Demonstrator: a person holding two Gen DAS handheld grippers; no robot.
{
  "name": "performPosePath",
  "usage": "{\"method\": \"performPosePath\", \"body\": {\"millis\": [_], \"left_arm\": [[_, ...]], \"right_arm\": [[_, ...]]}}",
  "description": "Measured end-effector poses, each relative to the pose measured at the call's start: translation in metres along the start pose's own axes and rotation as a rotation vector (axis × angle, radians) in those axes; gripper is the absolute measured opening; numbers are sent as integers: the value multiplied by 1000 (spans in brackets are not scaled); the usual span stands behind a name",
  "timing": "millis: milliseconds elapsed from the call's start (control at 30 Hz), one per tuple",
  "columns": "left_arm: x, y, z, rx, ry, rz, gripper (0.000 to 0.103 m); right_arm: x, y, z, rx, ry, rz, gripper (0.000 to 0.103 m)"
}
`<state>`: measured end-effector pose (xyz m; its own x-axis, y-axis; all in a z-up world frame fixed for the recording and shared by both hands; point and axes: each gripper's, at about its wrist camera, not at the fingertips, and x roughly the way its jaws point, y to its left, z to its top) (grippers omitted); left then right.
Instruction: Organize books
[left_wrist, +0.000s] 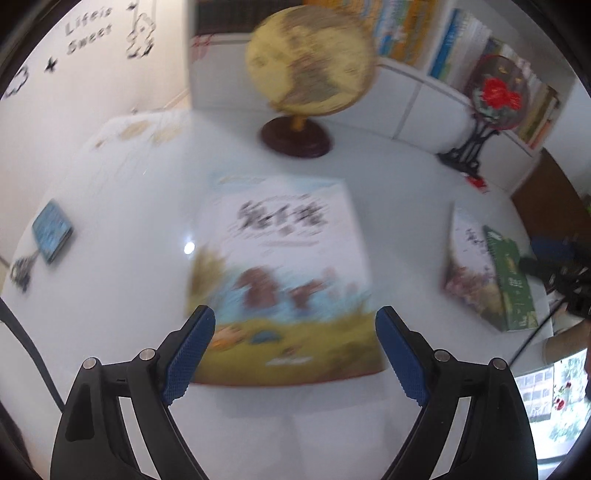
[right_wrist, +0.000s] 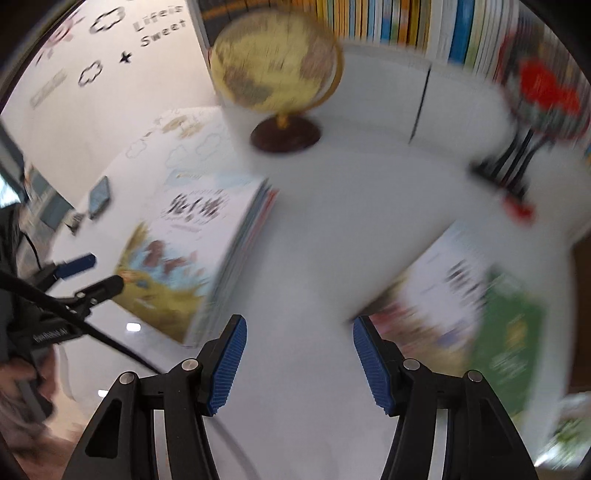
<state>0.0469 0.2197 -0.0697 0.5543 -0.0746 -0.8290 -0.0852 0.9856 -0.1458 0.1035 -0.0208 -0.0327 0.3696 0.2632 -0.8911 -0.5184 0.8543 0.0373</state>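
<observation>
A stack of picture books (left_wrist: 280, 266) lies flat on the white table, its top cover showing brown animals on grass. My left gripper (left_wrist: 295, 321) hovers open over the stack's near edge, with nothing between its blue pads. To the right a green book (left_wrist: 511, 280) lies on top of a white illustrated book (left_wrist: 465, 258). In the right wrist view my right gripper (right_wrist: 299, 325) stands open above bare table, between the stack (right_wrist: 177, 258) and the green book (right_wrist: 509, 343). The left gripper (right_wrist: 107, 269) shows by the stack's left side. Both views are motion-blurred.
A yellow globe (left_wrist: 310, 62) on a dark base stands at the back of the table. A round ornament with red flowers (left_wrist: 498, 92) stands on a black stand at the back right. A small blue book (left_wrist: 51, 230) with keys lies far left. Bookshelves (right_wrist: 406, 22) line the back wall.
</observation>
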Motion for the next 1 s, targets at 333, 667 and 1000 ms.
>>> {"method": "performPosePath", "body": {"millis": [333,667,1000], "left_arm": [[22,-107,46,171,-52,-40,88],[106,-230,41,214,130,-203,88],[159,-315,22,214,250,-320,87]], "right_arm": [[-109,-100,-41,88,-586,-373,85],[-39,-210,-140,639,-413,-198,88],[9,-294,-202,930,-246,-177,88]]}}
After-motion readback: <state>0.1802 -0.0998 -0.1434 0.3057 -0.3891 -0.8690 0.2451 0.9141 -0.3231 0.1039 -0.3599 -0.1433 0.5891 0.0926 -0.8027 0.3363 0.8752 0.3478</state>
